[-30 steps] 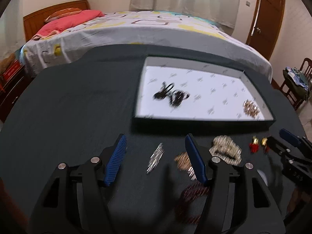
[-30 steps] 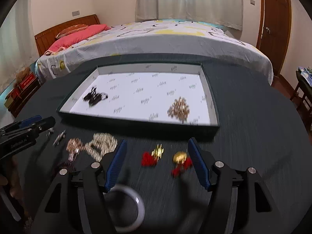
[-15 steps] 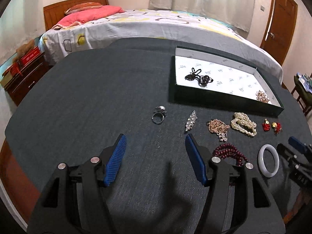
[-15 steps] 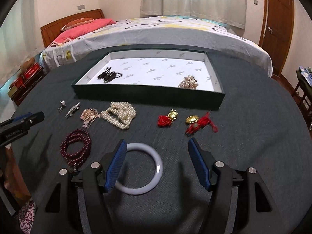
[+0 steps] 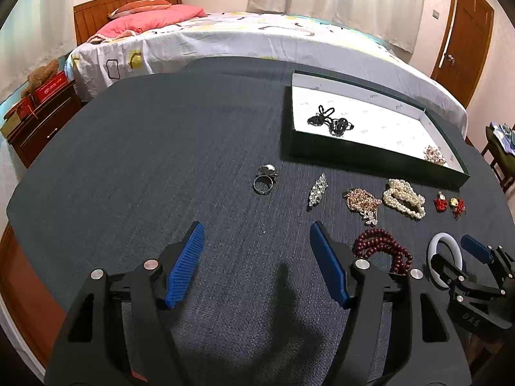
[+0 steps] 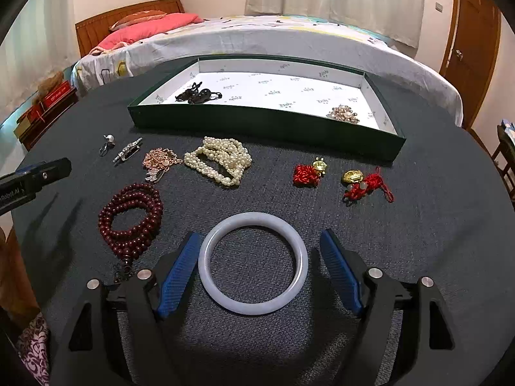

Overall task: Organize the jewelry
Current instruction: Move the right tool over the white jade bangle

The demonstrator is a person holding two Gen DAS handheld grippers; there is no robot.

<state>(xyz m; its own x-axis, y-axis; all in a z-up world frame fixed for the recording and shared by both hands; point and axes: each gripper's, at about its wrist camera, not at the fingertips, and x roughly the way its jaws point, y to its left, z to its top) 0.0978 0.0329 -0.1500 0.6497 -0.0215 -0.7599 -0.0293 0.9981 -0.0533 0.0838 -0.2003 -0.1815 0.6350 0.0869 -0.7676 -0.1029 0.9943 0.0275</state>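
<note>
On a dark cloth-covered table point(image 6: 418, 225) at the foot of a bed point(image 6: 257, 35), loose jewelry lies in a rough row in front of a shallow green tray point(image 6: 264, 124) with a white printed lining. Two pieces sit inside the tray: a black tangle point(image 6: 198, 95) near its left end and a cluster of pinkish beads point(image 6: 342, 113) near its right end. The right gripper point(image 6: 257, 273) points down at the table with its blue-padded jaws spread wide on either side of a pale bangle point(image 6: 222, 292); the jaws have just been opening, and the bangle lies flat between them with a gap at each pad, so nothing is gripped. Beside the bangle on the left lies a coiled string of dark red beads point(image 6: 128, 215). Beyond it, from left to right, are a ring point(image 6: 107, 144), a sparkling clip point(image 6: 127, 150), a rose-gold chain point(image 6: 159, 160), a heap of pearls point(image 6: 222, 159) and two gold charms with red tassels point(image 6: 309, 172), point(image 6: 363, 183). The left gripper point(image 5: 257, 257) hovers over bare cloth left of the red beads point(image 5: 383, 249); its jaws have also just been opening, stand apart, and hold nothing. From this side the ring point(image 5: 264, 178) and clip point(image 5: 318, 189) lie ahead of it, the tray point(image 5: 370, 159) beyond to the right.
</note>
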